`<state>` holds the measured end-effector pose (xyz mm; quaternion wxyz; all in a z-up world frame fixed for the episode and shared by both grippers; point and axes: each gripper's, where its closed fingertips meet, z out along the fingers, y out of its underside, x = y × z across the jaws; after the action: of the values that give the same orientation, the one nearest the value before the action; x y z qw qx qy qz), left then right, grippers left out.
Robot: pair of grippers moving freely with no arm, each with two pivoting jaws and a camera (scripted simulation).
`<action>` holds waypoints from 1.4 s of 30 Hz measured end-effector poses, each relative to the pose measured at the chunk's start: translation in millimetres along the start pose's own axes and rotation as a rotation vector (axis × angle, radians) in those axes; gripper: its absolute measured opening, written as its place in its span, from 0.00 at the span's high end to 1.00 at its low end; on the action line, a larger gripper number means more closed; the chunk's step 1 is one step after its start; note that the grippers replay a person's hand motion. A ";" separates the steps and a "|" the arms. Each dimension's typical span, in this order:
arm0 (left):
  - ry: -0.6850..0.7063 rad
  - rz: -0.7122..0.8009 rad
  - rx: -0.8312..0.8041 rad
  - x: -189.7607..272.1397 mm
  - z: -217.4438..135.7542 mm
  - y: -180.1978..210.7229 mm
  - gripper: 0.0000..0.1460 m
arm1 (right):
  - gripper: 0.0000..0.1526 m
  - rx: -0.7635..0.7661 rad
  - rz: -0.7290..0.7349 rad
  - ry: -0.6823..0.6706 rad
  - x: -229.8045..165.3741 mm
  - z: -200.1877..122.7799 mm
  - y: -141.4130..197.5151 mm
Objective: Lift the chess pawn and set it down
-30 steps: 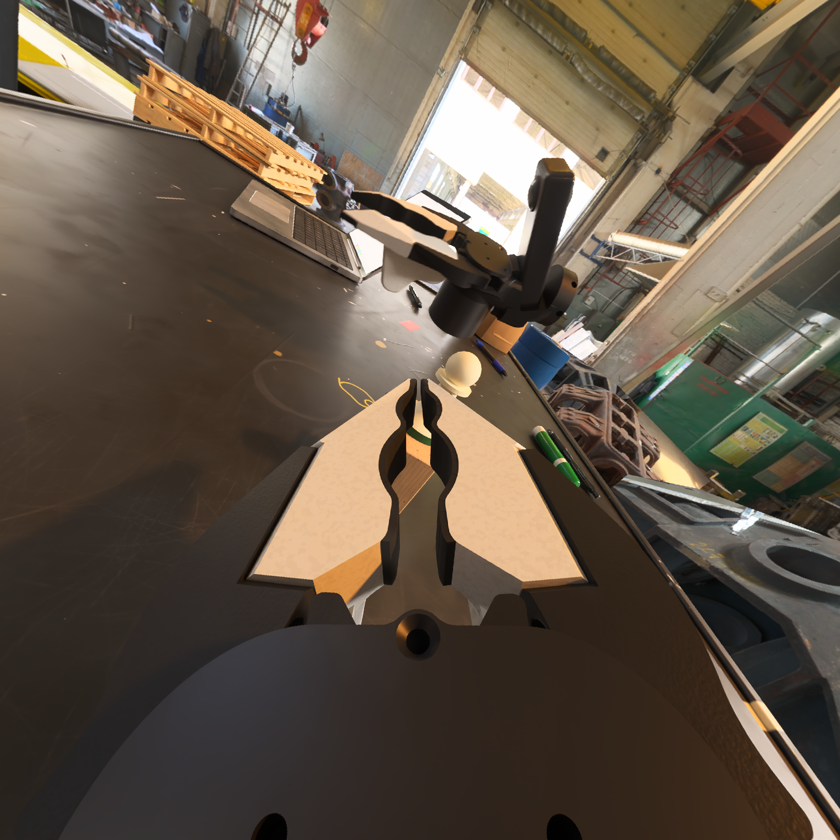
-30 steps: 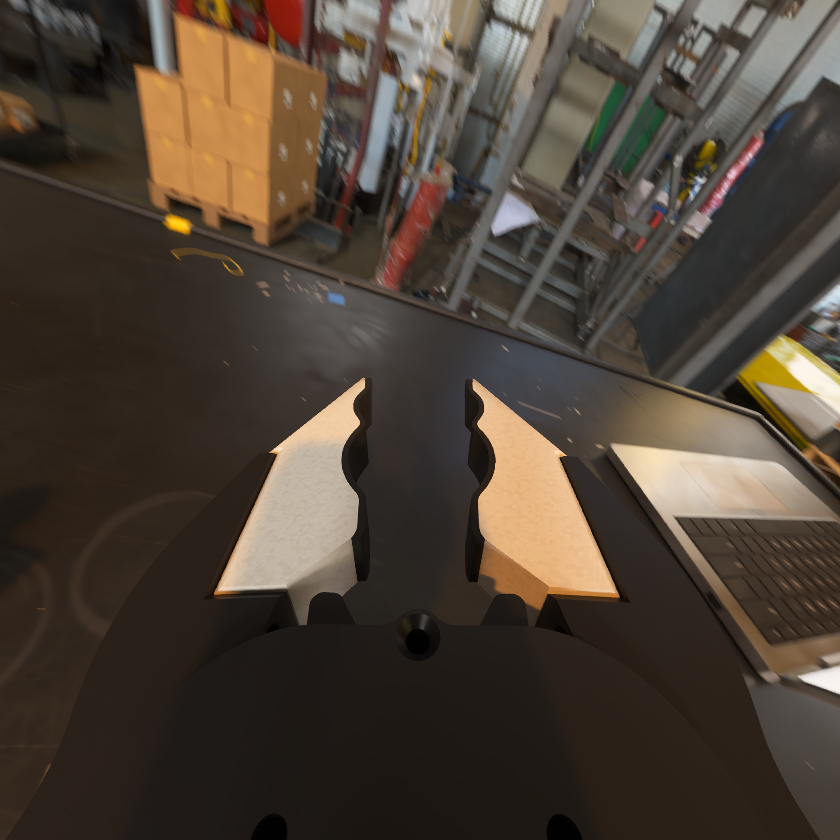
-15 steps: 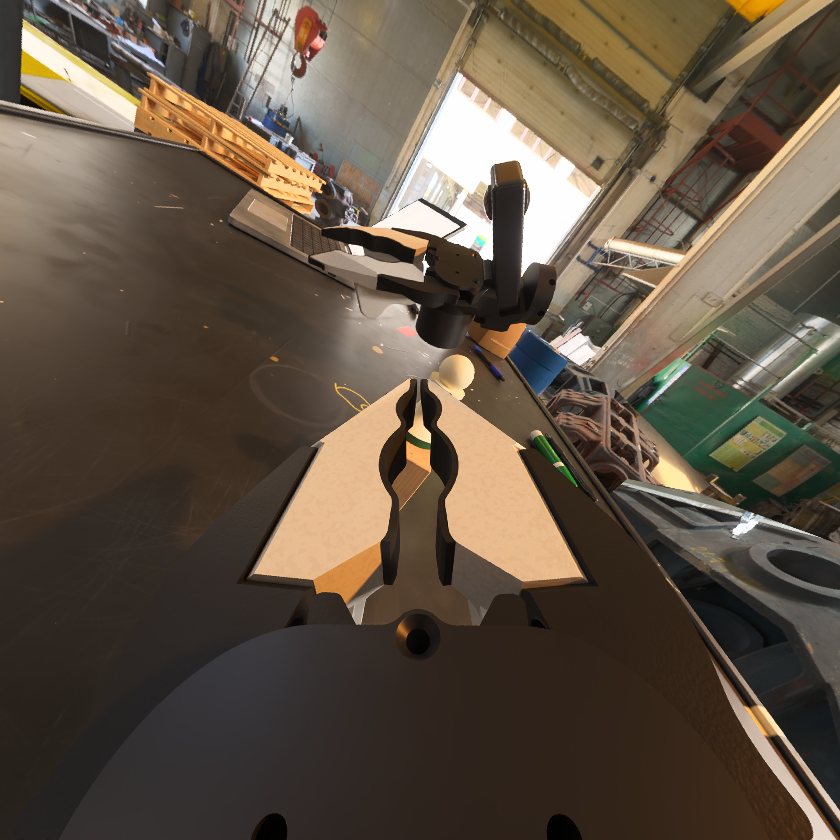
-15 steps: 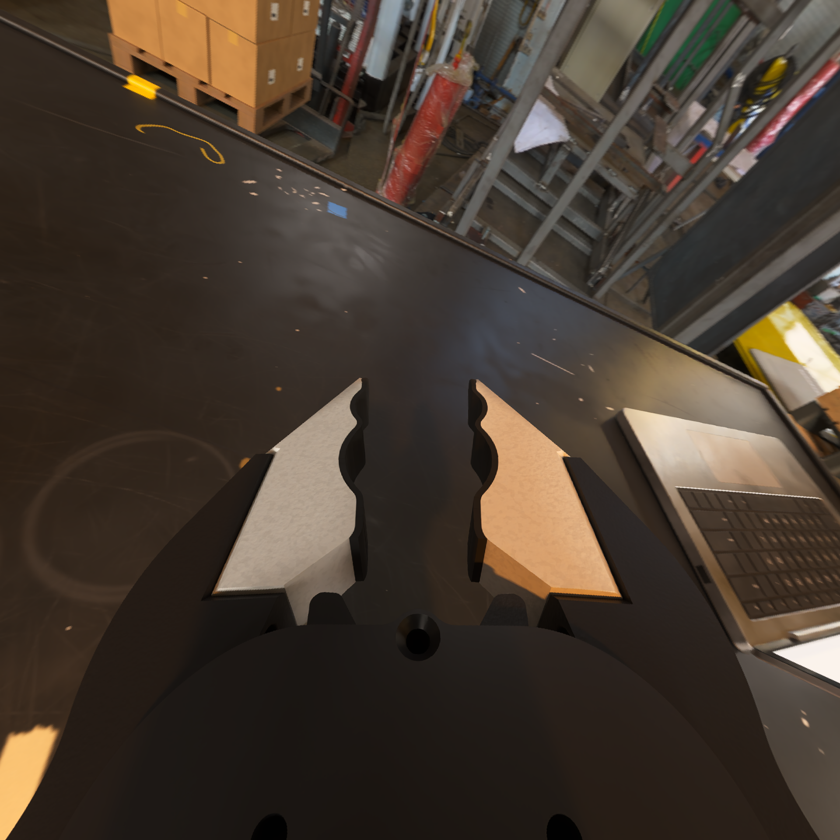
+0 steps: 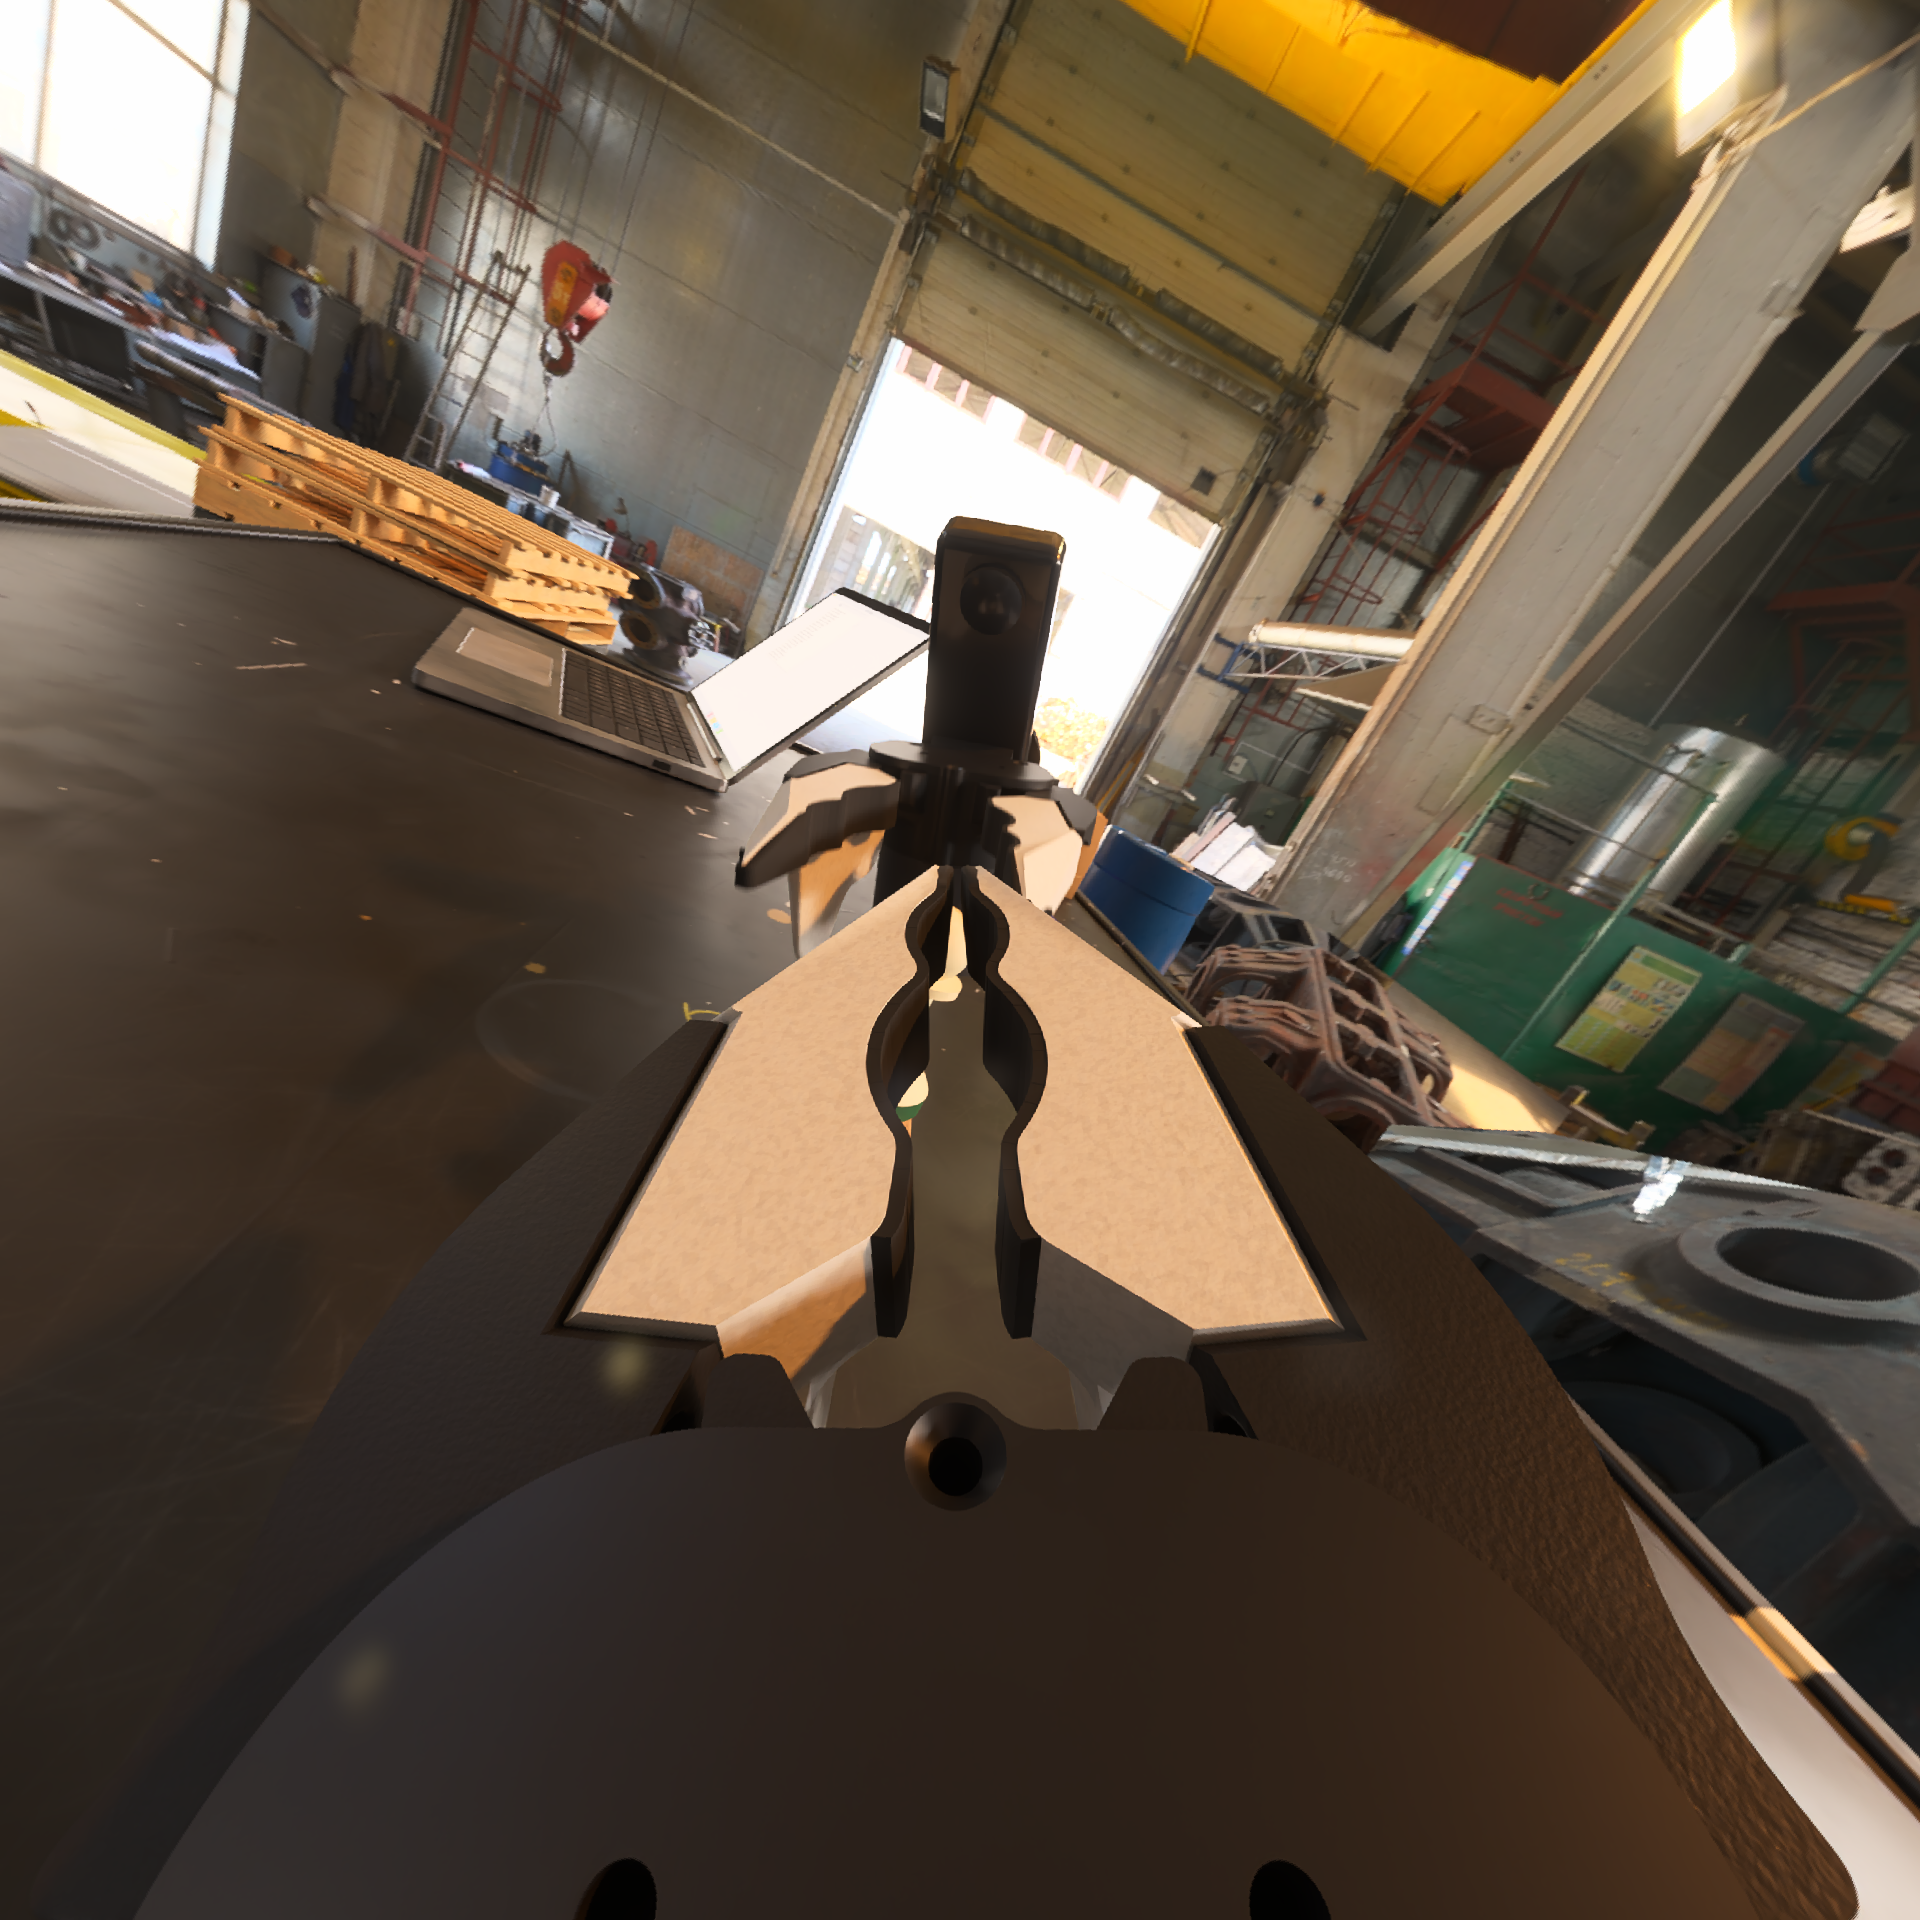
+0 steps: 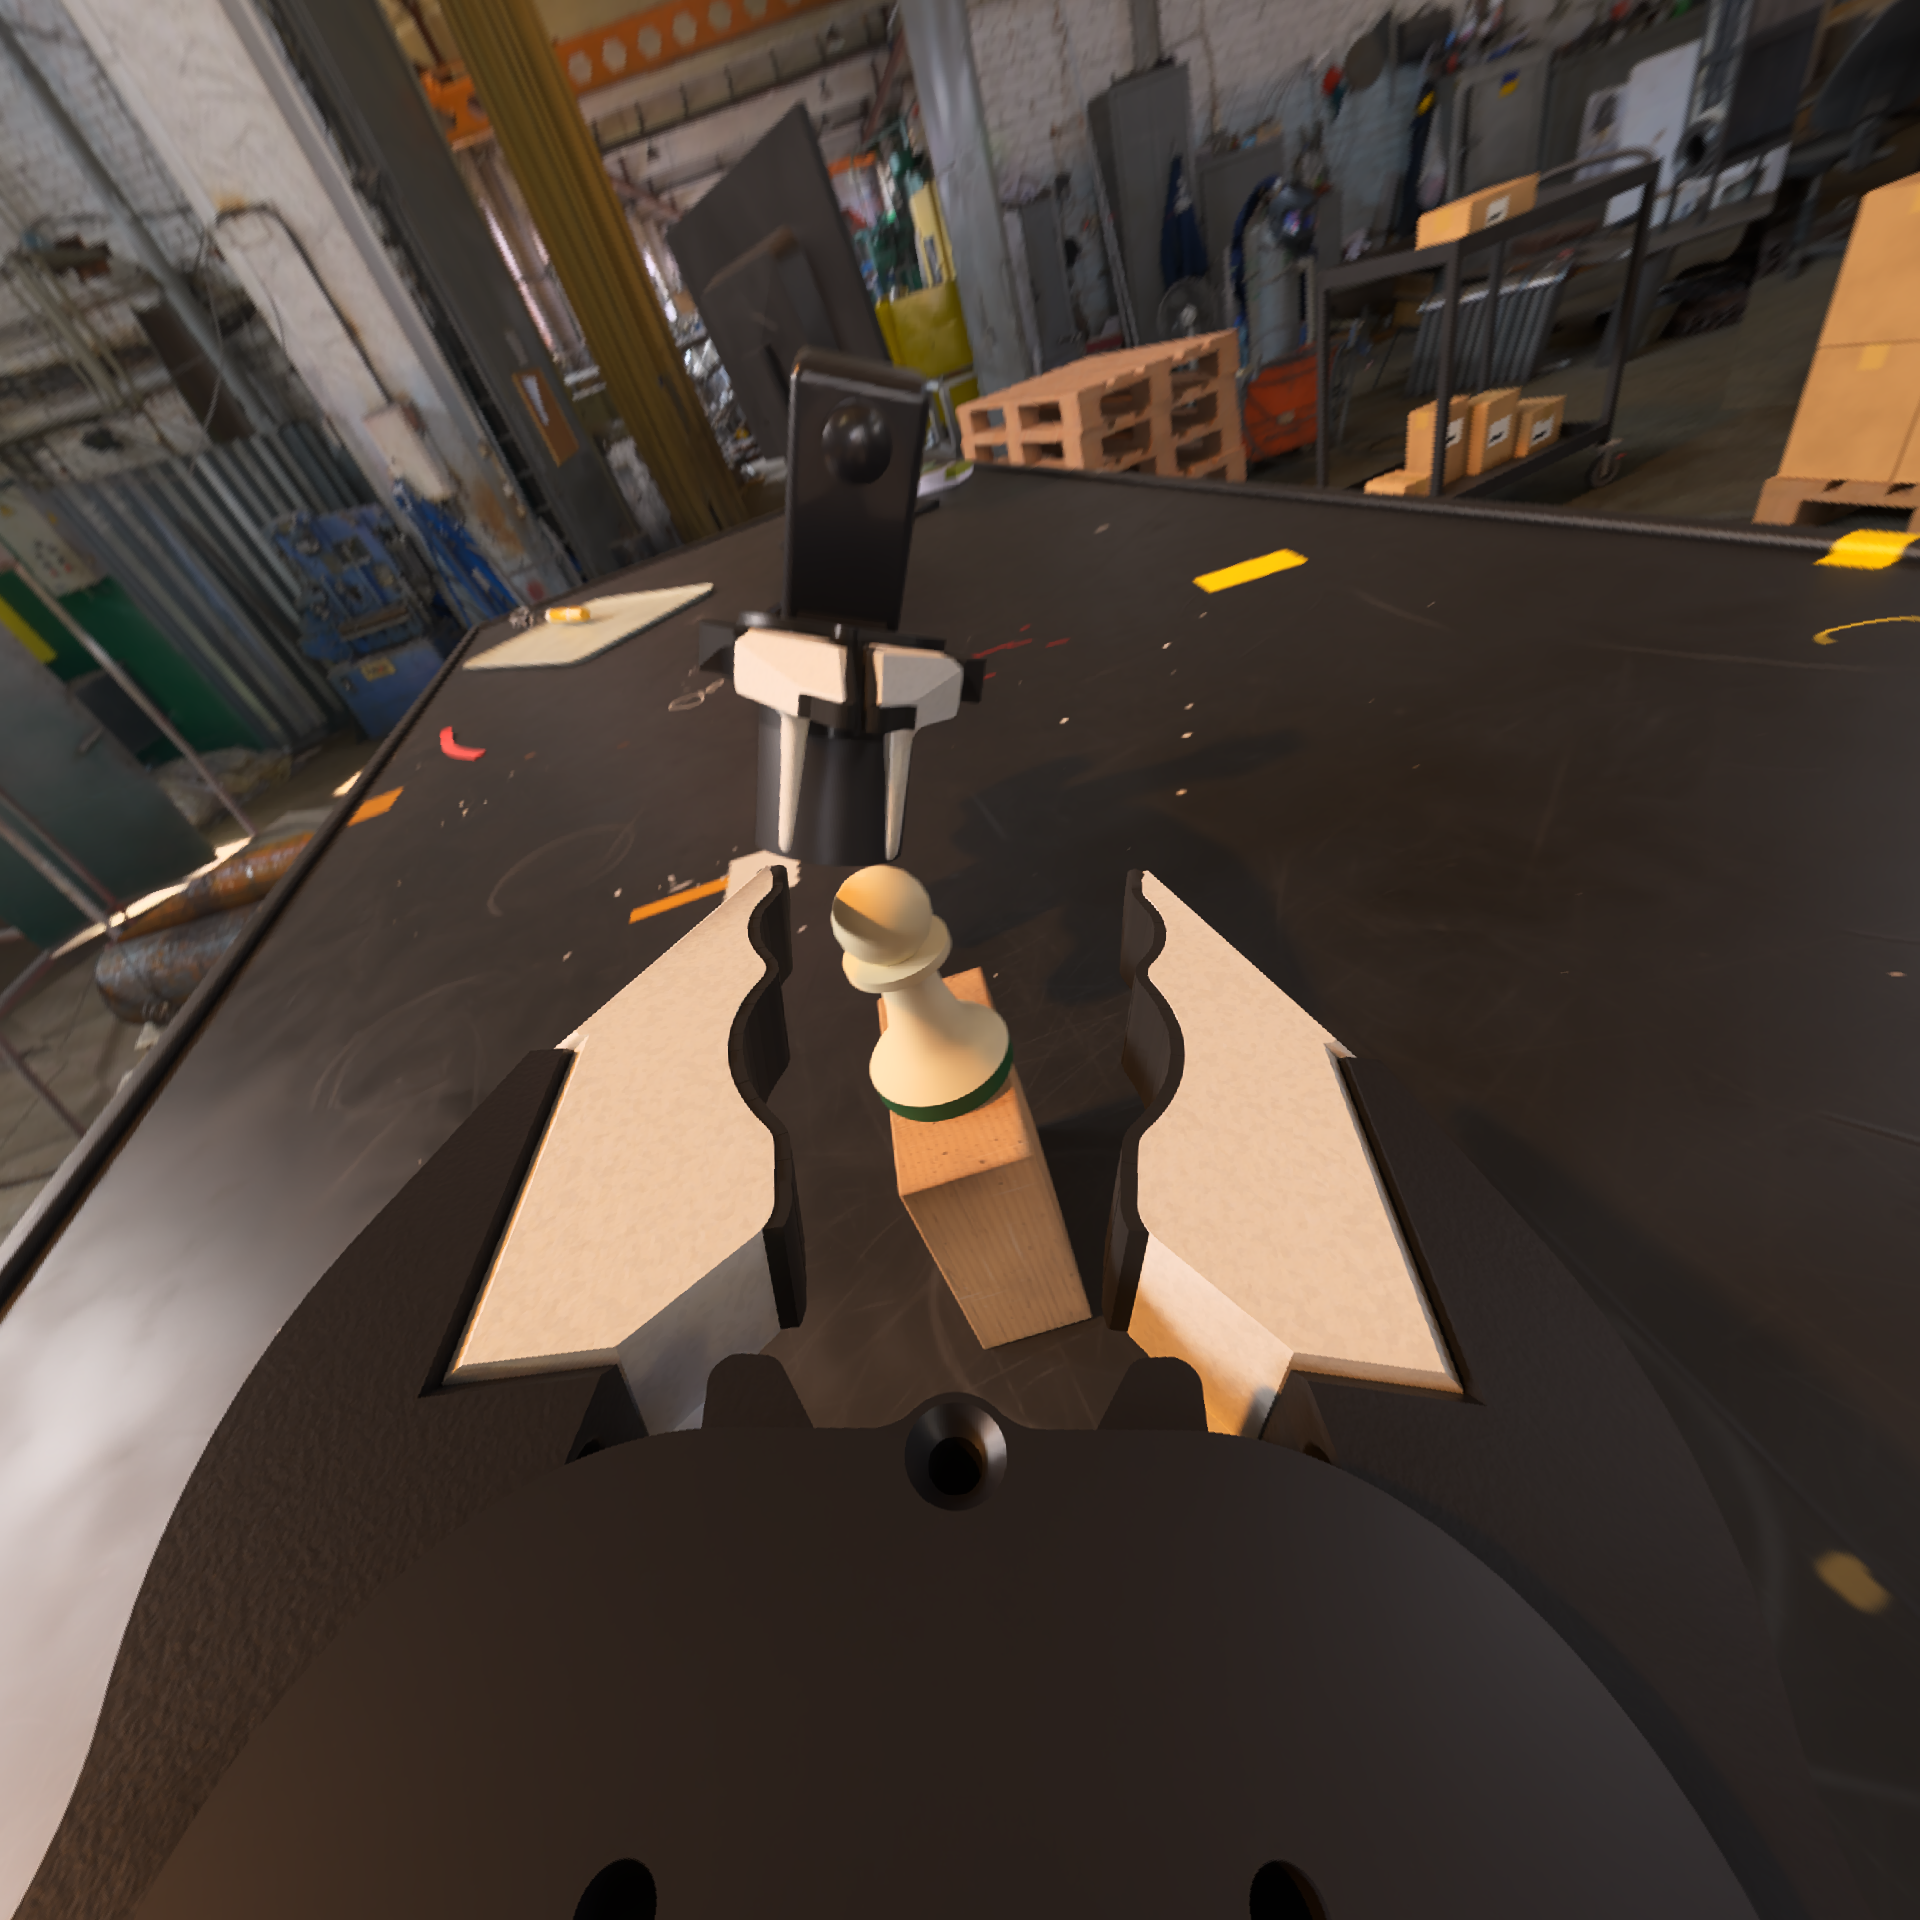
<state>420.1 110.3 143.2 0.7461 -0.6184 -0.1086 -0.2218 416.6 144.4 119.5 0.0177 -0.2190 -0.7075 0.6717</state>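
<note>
While wide apart around the pawn (image 6: 914,997) on its wooden block (image 6: 977,1195), right tongs (image 6: 956,881); left tongs (image 5: 956,881) closed, empty, opposite.

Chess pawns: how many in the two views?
1. The pawn stands on a wooden block between the open right tool's fingers; the left wrist view shows only slivers of it. Others could be hidden.

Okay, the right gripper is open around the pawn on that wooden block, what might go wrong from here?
1. The chess pawn looks tilted on the narrow wooden block; a brushing finger may topple it.
2. The right gripper straddles both the pawn and the block, so closing low might clamp the block instead.
3. The left gripper sits shut just beyond the pawn, facing it; pushing further forward risks a collision.
</note>
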 end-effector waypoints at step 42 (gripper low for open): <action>0.014 -0.142 -0.025 -3.7 10.8 10.9 0.97 | 0.84 -0.011 0.127 -0.149 -13.5 11.8 9.5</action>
<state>423.2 123.0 134.3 0.7215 -0.6167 -0.1442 -0.2797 427.7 128.8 112.9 -0.0789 -0.2131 -0.6952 0.6820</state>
